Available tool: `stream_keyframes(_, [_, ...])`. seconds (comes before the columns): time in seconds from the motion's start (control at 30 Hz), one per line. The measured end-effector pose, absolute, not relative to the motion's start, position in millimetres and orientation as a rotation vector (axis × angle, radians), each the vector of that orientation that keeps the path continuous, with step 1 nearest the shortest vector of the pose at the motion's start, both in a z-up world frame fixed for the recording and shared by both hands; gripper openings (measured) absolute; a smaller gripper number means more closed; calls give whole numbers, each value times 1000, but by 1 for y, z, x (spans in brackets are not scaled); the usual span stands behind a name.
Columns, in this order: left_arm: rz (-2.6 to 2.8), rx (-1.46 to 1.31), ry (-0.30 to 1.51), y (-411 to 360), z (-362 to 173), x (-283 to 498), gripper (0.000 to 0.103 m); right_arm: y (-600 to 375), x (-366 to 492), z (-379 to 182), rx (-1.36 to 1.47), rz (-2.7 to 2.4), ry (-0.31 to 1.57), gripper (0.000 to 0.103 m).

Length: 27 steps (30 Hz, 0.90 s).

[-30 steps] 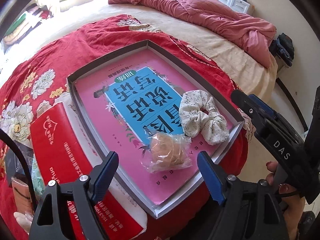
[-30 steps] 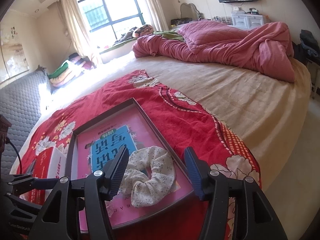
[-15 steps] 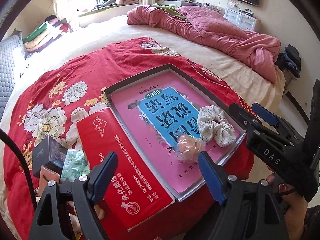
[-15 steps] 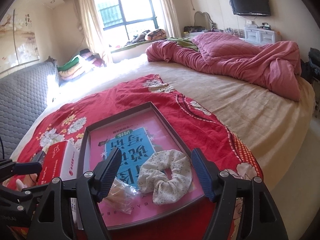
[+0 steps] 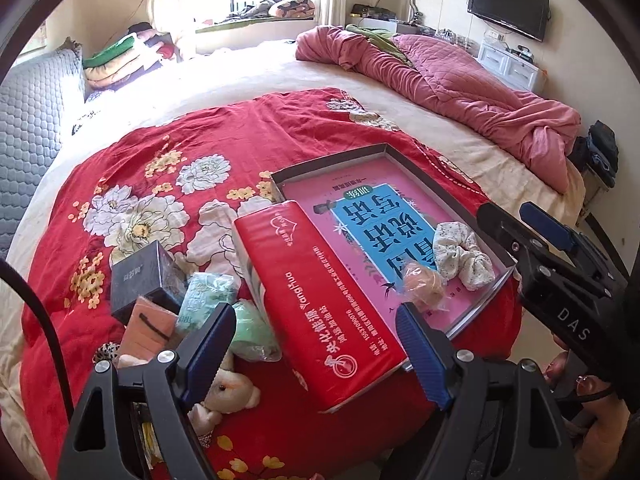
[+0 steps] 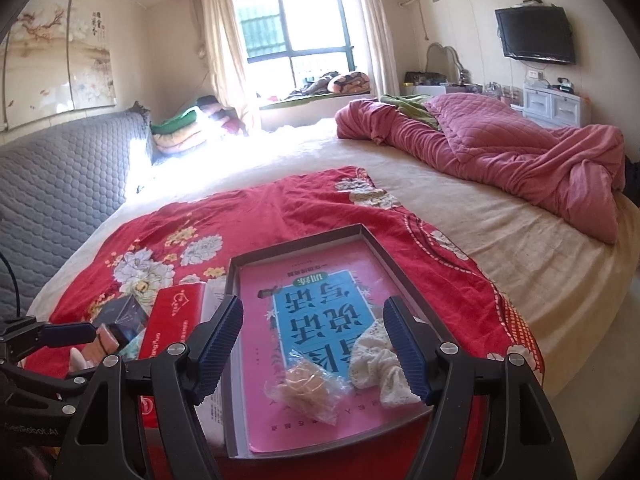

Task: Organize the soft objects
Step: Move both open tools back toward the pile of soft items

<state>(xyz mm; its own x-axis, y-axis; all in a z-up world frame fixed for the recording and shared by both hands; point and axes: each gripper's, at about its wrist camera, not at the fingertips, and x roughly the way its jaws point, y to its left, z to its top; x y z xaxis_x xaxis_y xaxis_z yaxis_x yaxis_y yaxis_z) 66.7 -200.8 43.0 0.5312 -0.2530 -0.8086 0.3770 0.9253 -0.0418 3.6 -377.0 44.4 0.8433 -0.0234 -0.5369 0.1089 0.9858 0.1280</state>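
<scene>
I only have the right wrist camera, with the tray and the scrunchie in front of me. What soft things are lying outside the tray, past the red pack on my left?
Observer: A pale plush toy lies on the red blanket, close under the left hand-held gripper.
Operator: Anything else soft next to it?
Observer: Yes, a mint-green bagged item sits right beside the red pack, just above the toy in the left wrist view.
Operator: Is the left one carrying anything?
Observer: No. Its jaws stand open with nothing between them.
</scene>
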Motion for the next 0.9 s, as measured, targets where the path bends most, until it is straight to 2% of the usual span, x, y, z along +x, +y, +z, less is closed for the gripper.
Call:
stream_keyframes(0.4, [-306,94,937,-149,45,54,82,-336,-2,62,95,4,553,74])
stream_keyframes(0.9, [-136,-26,930,-39,49,47,82,-266,-5,74,11,162,554,75])
